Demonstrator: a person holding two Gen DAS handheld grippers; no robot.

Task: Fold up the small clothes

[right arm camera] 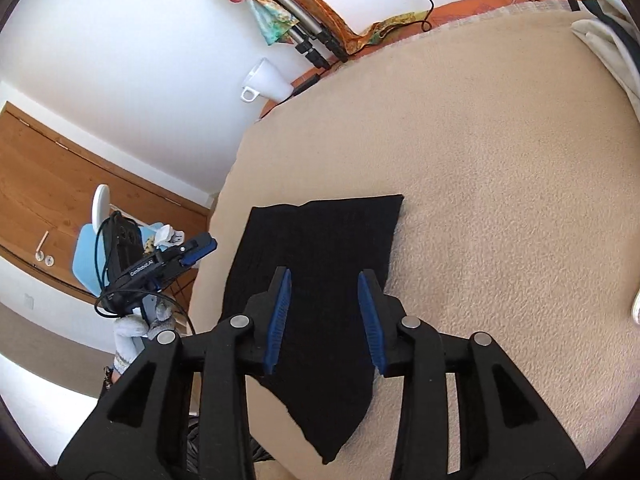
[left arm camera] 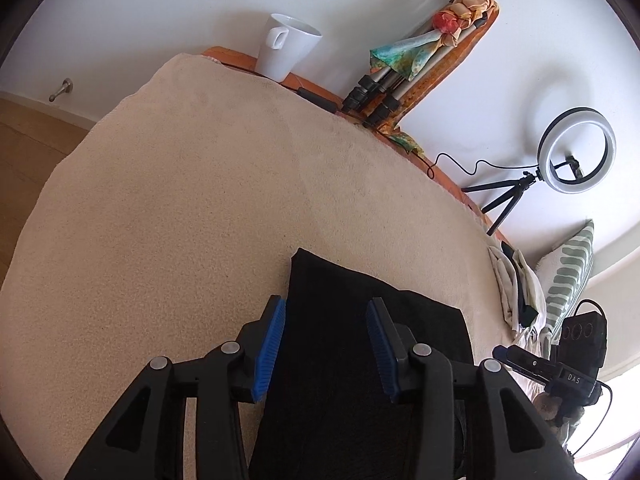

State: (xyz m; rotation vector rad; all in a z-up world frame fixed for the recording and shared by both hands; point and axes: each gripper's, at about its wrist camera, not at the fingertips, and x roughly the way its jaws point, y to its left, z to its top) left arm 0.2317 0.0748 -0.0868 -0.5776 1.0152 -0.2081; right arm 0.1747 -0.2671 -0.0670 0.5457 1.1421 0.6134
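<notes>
Beige blanket (right arm camera: 500, 200) covers the bed. Black garment (right arm camera: 320, 280) lies flat on it near the front edge. Left claw (left arm camera: 326, 346) and right claw (right arm camera: 324, 320) are both released, hovering over the cloth and holding nothing. Risk: a re-grip pinches the blanket too and drags the fold crooked. Only the right view shows the garment's pointed near corner; only the left view shows the ring light (left arm camera: 576, 150). White mug (left arm camera: 286, 46) stands well clear.

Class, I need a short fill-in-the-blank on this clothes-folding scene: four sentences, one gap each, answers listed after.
1. The folded garment lying on the beige blanket is ____ in colour.
2. The pads on both tongs are ____.
3. The white mug stands at the blanket's far edge, near the ____.
4. The left tongs and right tongs both stand ____, gripping nothing.

Missing words: black; blue; wall; open
</notes>
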